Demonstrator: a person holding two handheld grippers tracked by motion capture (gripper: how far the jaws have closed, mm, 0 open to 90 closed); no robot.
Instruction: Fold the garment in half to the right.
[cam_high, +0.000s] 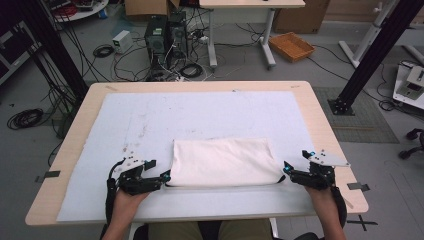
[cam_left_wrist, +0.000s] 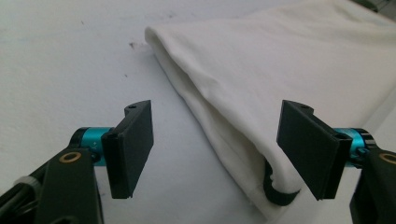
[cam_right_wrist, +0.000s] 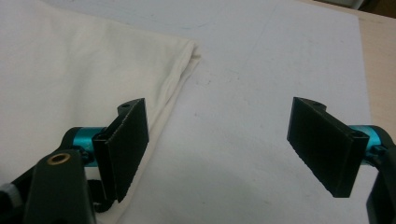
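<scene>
Pale wood shows around the edge of the desk, most of which is covered by a white sheet with a few faint smudges. A folded cream cloth lies on the sheet at the near middle. The left claw sits at the cloth's near left corner with its jaws spread wide, holding nothing; the right claw sits at the near right corner, likewise spread and empty. Beyond the desk, on the grey floor, stand computer towers among tangled cables, an orange tray and a second desk.
</scene>
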